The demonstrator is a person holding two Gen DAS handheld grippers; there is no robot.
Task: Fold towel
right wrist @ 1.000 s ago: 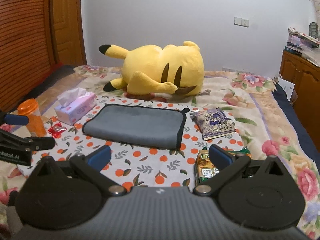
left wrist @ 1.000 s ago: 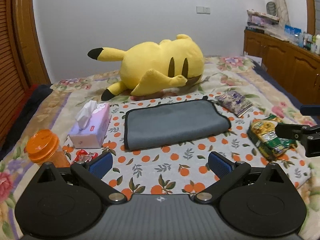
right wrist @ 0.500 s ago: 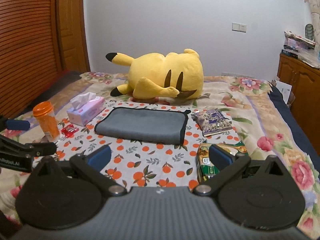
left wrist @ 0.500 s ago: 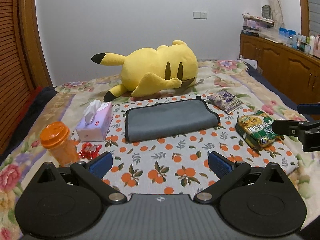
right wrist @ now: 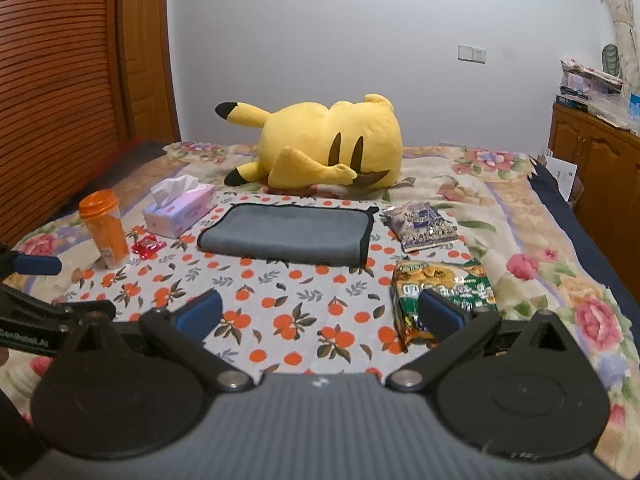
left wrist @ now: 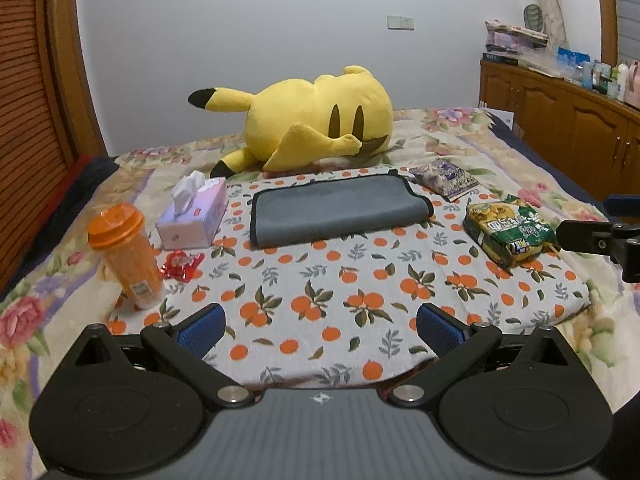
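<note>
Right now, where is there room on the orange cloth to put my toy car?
In front of the gray towel, the orange-print cloth lies bare. It's crowded left by the orange bottle and tissue box, right by the green snack bag.

Both wrist views face the folded towel [left wrist: 338, 210] from well back.

Yellow plush toy [left wrist: 320, 120] lying on its side at the far end of the bed [left wrist: 520, 168], on the floral bedspread. Nearer, an orange-print cloth [left wrist: 320, 280] spread flat. On its left part: pink tissue box [left wrist: 194, 216], red candy wrapper [left wrist: 182, 265] just beside it, orange-lidded bottle [left wrist: 126, 252] standing upright at the edge. On its right part: purple snack packet [right wrist: 424, 226], green snack bag [right wrist: 440, 292] nearer. Wooden cabinet [left wrist: 560, 120] along the right wall, cluttered on top.
</note>
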